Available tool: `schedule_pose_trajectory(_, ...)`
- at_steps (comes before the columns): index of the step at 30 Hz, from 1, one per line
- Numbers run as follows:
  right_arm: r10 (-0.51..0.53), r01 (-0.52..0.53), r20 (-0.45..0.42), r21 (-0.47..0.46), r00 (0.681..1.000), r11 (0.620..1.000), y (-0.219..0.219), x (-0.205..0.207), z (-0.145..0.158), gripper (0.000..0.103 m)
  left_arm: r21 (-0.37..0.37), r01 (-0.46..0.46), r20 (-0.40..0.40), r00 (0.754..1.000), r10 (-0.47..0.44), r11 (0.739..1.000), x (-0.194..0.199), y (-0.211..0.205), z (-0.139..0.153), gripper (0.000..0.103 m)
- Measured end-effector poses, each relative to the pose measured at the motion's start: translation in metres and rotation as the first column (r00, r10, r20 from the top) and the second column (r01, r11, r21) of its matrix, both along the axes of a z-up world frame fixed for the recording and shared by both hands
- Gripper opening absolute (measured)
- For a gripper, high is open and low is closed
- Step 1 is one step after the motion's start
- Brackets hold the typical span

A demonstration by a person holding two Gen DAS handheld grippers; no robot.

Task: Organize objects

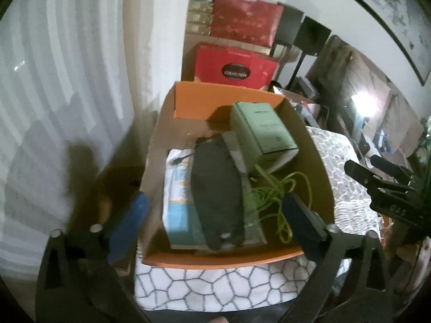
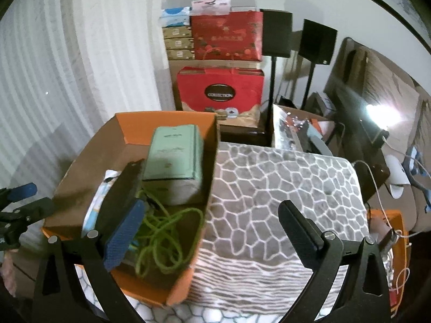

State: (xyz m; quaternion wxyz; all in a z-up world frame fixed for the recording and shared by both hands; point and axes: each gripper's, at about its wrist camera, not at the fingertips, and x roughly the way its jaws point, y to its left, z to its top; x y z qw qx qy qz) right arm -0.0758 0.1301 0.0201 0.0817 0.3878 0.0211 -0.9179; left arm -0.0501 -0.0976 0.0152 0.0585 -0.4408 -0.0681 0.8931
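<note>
An orange cardboard box [image 1: 229, 262] stands on a grey-and-white patterned blanket [image 2: 282, 183]. Inside lie a pale green carton [image 1: 262, 132], a flat black pouch [image 1: 216, 191], a white-and-blue packet [image 1: 179, 196] and a tangled green cord [image 1: 280, 191]. The box [image 2: 177, 293], green carton [image 2: 175, 158] and cord [image 2: 164, 234] also show in the right wrist view. My left gripper [image 1: 212, 224] is open and empty, hovering over the box's near edge. My right gripper [image 2: 212, 230] is open and empty, over the box's right wall and the blanket. The right gripper also shows in the left wrist view [image 1: 377, 172].
Behind the box stand red gift boxes [image 2: 219, 91] stacked with gold cartons [image 2: 179, 43], two black speakers on stands [image 2: 317, 44], a dark TV [image 2: 358, 97] and a cluttered low table [image 2: 301, 126]. White curtains [image 1: 67, 80] hang on the left. Another orange box [image 2: 398, 231] sits right.
</note>
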Motion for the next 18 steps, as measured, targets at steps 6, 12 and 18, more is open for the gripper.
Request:
schedule_pose_trajectory(6, -0.040, 0.040, -0.009, -0.002, 0.999, 0.999, 0.027, 0.018, 0.002, 0.103, -0.061, 0.012, -0.031, 0.999, -0.014, 0.998, 0.011, 0.030, 0.003, 0.103)
schedule_pose_trajectory(12, -0.059, 0.059, -0.010, -0.007, 0.998, 0.998, 0.044, 0.039, 0.003, 0.103, -0.031, 0.035, -0.058, 0.998, -0.037, 0.999, 0.028, 0.051, 0.005, 0.103)
schedule_pose_trajectory(18, -0.083, 0.082, -0.012, -0.021, 0.996, 0.996, 0.058, 0.065, 0.000, 0.103, -0.034, 0.059, -0.098, 0.993, -0.062, 0.998, 0.048, 0.070, 0.009, 0.103)
